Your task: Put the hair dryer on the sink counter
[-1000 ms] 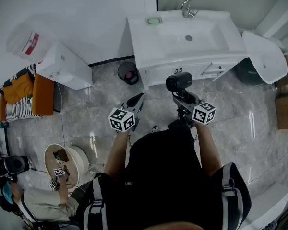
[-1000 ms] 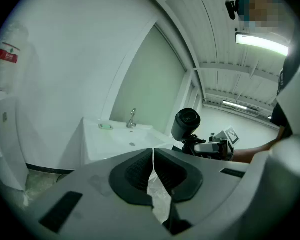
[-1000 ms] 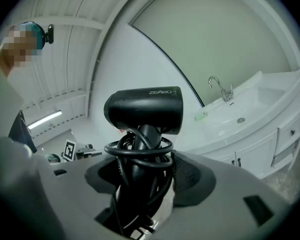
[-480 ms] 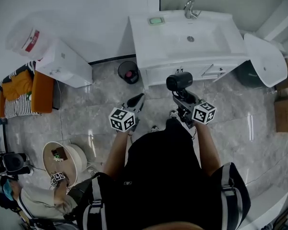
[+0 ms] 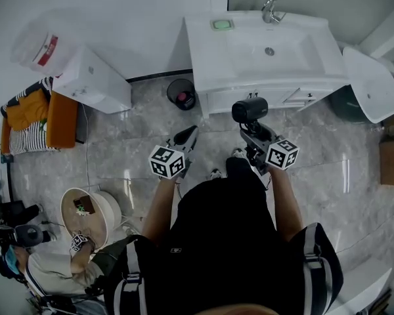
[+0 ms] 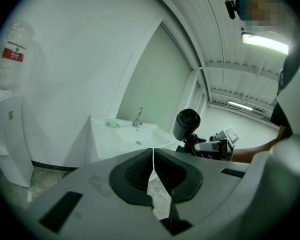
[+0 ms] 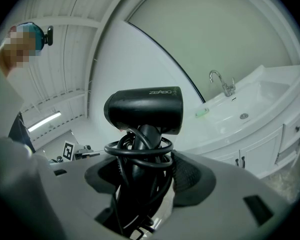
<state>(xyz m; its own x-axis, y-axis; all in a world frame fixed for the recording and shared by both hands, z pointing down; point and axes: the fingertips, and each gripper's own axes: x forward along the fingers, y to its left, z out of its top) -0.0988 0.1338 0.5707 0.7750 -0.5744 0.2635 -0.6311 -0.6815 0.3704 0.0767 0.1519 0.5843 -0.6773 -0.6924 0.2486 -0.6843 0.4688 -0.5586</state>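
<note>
A black hair dryer [image 5: 249,109] [image 7: 145,110] with its cord coiled round the handle is held upright in my right gripper [image 5: 255,135] [image 7: 142,176], which is shut on the handle. It hangs over the floor just in front of the white sink counter [image 5: 210,51] [image 7: 270,116] [image 6: 102,141]. My left gripper [image 5: 185,138] [image 6: 153,171] is shut with nothing between its pads, to the left of the dryer [image 6: 187,124]. A faucet [image 5: 271,10] stands at the basin's back edge.
A green soap dish [image 5: 222,24] sits on the counter's back left. A small black bin [image 5: 182,95] stands on the floor left of the cabinet. A water dispenser [image 5: 92,79] stands by the wall, a person with a round tub [image 5: 95,215] lower left.
The counter and the rest of the room have shifted slightly right and down in the head view. The grippers keep their places, the dryer still held.
</note>
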